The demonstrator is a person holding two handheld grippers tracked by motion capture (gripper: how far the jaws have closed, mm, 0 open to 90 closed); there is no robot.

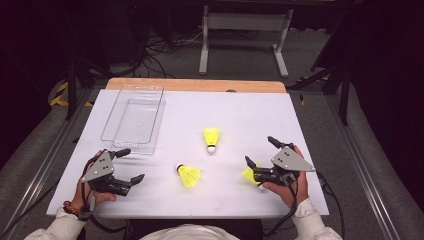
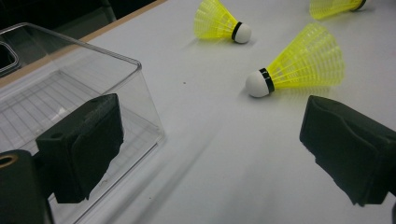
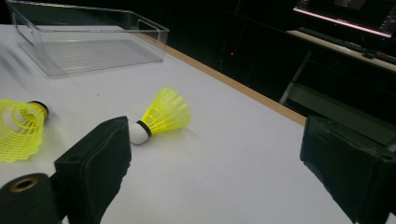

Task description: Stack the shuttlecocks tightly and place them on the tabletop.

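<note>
— Yellow mesh skirts, white cork tips: three shuttlecocks lie on their sides on the white table [image 1: 250, 115]. Taking the clear bin [image 1: 134, 120] as the mark, where do they lie?
— Nearest the person, one shuttlecock [image 1: 189, 175] lies in front of the bin and to its right; a second [image 1: 250, 175] sits farther right, just beside the right gripper [image 1: 260, 157]. The far one [image 1: 212, 138] lies right of the bin's near end.
— Are the jaws holding anything?
— No. The left gripper [image 1: 131, 165], just before the bin's near corner, stands wide and empty; the right is wide too.
— How will they handle?
— Very light, I'd judge, and the skirt crushes easily. Better to pinch at the firm cork [image 2: 256, 84], gently, since it may roll away.
— And the bin?
— Empty; its ribbed floor shows through.
</note>
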